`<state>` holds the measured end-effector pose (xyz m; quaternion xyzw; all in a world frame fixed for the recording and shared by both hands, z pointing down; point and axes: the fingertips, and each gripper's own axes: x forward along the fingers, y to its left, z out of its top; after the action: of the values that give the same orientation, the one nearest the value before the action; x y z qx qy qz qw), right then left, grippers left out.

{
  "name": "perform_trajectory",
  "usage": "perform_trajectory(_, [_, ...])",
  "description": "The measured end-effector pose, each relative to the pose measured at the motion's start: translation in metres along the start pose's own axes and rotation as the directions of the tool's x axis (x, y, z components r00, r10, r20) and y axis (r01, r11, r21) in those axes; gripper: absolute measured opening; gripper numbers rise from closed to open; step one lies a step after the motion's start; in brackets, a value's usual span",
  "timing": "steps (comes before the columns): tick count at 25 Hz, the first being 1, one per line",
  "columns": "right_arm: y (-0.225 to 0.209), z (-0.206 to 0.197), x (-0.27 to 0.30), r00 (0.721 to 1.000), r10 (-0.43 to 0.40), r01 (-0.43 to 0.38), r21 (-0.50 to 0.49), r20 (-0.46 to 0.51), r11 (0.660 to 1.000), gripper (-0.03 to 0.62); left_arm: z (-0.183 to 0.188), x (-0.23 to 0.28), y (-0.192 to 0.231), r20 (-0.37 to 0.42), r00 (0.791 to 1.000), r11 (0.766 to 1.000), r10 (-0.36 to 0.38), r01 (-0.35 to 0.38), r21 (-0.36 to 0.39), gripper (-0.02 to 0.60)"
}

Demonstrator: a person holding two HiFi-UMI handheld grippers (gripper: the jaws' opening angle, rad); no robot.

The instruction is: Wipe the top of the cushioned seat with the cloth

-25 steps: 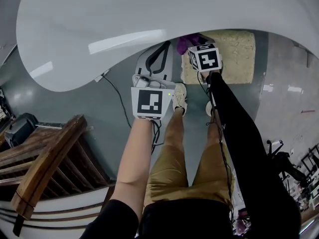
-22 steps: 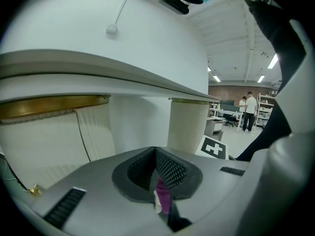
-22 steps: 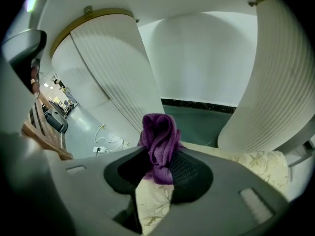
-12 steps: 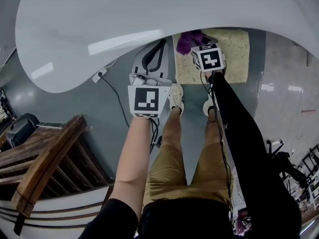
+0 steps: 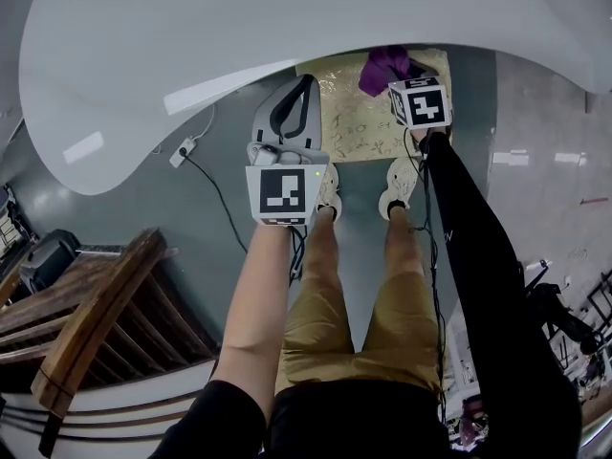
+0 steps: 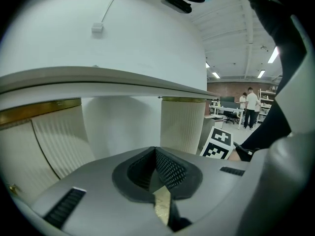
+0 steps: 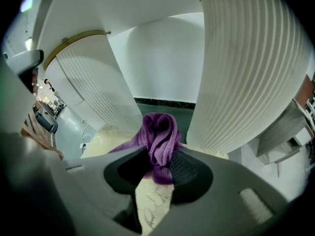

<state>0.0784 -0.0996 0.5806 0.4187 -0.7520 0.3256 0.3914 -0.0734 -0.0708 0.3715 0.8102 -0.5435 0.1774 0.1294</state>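
Observation:
The cushioned seat (image 5: 359, 122) is a cream, marbled square on the floor, partly under the white table. A purple cloth (image 5: 385, 65) lies bunched on its far right part. My right gripper (image 5: 406, 82) is shut on the cloth just above the seat. In the right gripper view the cloth (image 7: 160, 136) stands up between the jaws of the right gripper (image 7: 162, 163), with the seat (image 7: 106, 136) beneath. My left gripper (image 5: 304, 86) hovers left of the seat, over the grey floor. In its own view the left gripper (image 6: 155, 152) is shut and holds nothing.
A large white curved table top (image 5: 239, 36) overhangs the far side, on ribbed white pedestals (image 7: 251, 73). A power strip with a cable (image 5: 179, 151) lies on the floor at left. Wooden rails (image 5: 86, 323) stand near left. The person's shoes (image 5: 397, 185) stand before the seat.
The right gripper has carried the cloth from the seat's left side to its right side. The left gripper has hardly moved. The head view has shifted a little.

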Motion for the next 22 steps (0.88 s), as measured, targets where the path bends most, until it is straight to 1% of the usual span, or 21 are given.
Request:
perform_trajectory(7, [-0.067, -0.005, -0.016, 0.999, -0.039, 0.038, 0.054, 0.014, 0.998, 0.118, 0.008, 0.020, -0.043, -0.001, 1.000, 1.000, -0.018, 0.018, 0.001, 0.006])
perform_trajectory(12, [-0.108, -0.011, -0.031, 0.998, -0.055, 0.052, 0.123, 0.023, 0.991, 0.117, 0.012, 0.030, -0.069, 0.001, 1.000, 1.000, -0.025, 0.025, -0.017, 0.006])
perform_trajectory(14, [-0.129, -0.021, -0.037, 0.995, -0.100, 0.099, 0.156, -0.001, 0.983, 0.118, 0.010, 0.032, -0.077, -0.002, 1.000, 0.999, -0.024, 0.024, -0.030, 0.006])
perform_trajectory(16, [-0.151, -0.036, -0.041, 0.986, -0.161, 0.167, 0.204, -0.046, 0.965, 0.117, 0.009, 0.033, -0.083, -0.005, 1.000, 0.999, -0.017, 0.016, -0.037, 0.006])
perform_trajectory(17, [-0.159, -0.044, -0.043, 0.982, -0.177, 0.187, 0.227, -0.067, 0.956, 0.117, 0.009, 0.032, -0.085, -0.006, 1.000, 0.999, -0.009, 0.009, -0.041, 0.006])
perform_trajectory(19, [-0.167, -0.056, -0.047, 0.982, -0.172, 0.186, 0.253, -0.080, 0.949, 0.118, 0.009, 0.031, -0.090, -0.005, 1.000, 0.999, 0.004, -0.004, -0.053, 0.006])
perform_trajectory(22, [-0.167, -0.061, -0.052, 0.988, -0.147, 0.156, 0.255, -0.053, 0.954, 0.117, 0.008, 0.028, -0.092, -0.004, 1.000, 0.998, 0.016, -0.016, -0.059, 0.006])
